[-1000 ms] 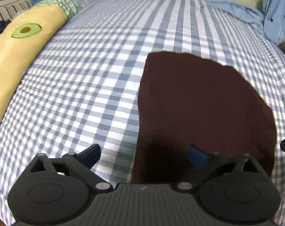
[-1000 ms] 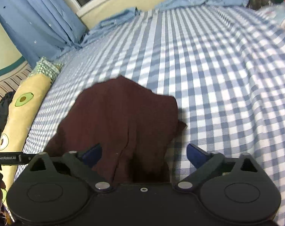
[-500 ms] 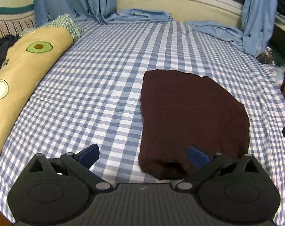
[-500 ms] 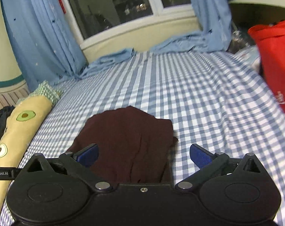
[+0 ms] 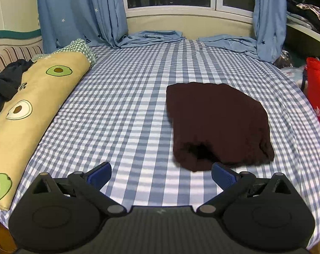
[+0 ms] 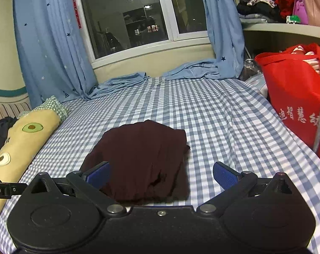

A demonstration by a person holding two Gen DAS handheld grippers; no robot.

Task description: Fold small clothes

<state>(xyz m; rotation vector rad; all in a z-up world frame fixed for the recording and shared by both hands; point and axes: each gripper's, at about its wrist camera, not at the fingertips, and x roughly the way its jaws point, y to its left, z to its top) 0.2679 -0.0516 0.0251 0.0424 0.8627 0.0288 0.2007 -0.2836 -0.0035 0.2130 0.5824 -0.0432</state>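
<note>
A dark maroon garment lies folded in a compact bundle on the blue checked bed sheet. It also shows in the right wrist view. My left gripper is open and empty, held above the sheet, near and to the left of the garment's front edge. My right gripper is open and empty, raised above the garment's near end. The garment's near edge is partly hidden behind the right gripper's body.
A long yellow avocado-print pillow lies along the left edge of the bed. A red bag stands at the right side. Blue curtains and a window are at the far end, with curtain fabric pooled on the bed.
Both grippers have pulled back and risen away from the garment. The views now take in the window and the whole bed. The garment lies released and folded.
</note>
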